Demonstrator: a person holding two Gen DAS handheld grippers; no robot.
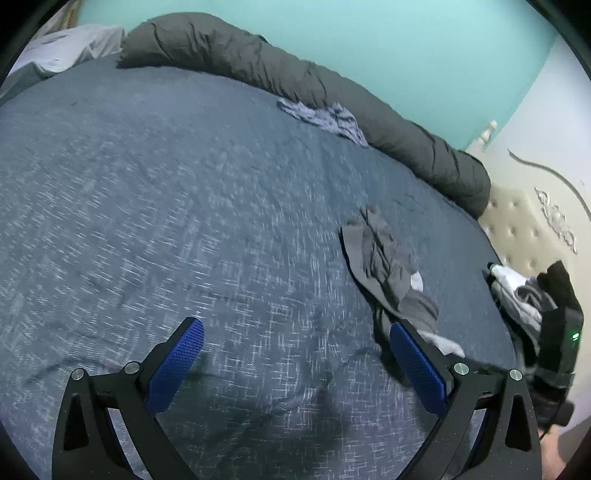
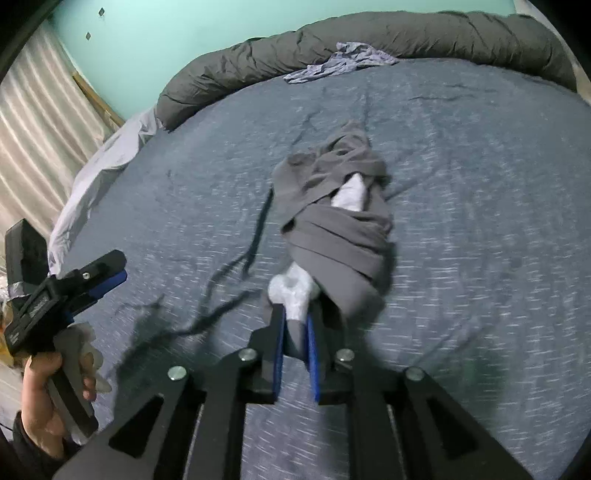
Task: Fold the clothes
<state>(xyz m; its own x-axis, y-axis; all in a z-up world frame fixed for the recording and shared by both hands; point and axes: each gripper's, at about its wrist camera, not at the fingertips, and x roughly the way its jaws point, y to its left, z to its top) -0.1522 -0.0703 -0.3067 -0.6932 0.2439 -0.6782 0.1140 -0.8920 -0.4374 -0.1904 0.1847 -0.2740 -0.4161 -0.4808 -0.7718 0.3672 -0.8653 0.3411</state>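
Spreading under a teal wall point(image 2: 122, 48), the blue bedspread point(image 1: 184, 192) is carrying, from left to right, the left gripper point(image 1: 295, 347) hovering with jaws spread wide and empty, then the crumpled grey garment point(image 2: 332, 221), its near white-lined end sitting pinched in the right gripper point(image 2: 295, 321).

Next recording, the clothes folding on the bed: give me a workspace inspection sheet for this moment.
Surface: blue patterned bedspread, wrinkled.
Job's things: crumpled grey garment with white patches, trailing a dark drawstring.
Clutter: bluish cloth against the rolled grey duvet; clothes pile at the bed's edge.
Grippers: left gripper open, empty, over the bedspread; right gripper nearly shut, grey garment's end between its pads.
Cables: nothing seen.
Surroundings: teal wall, curtain, tufted headboard.
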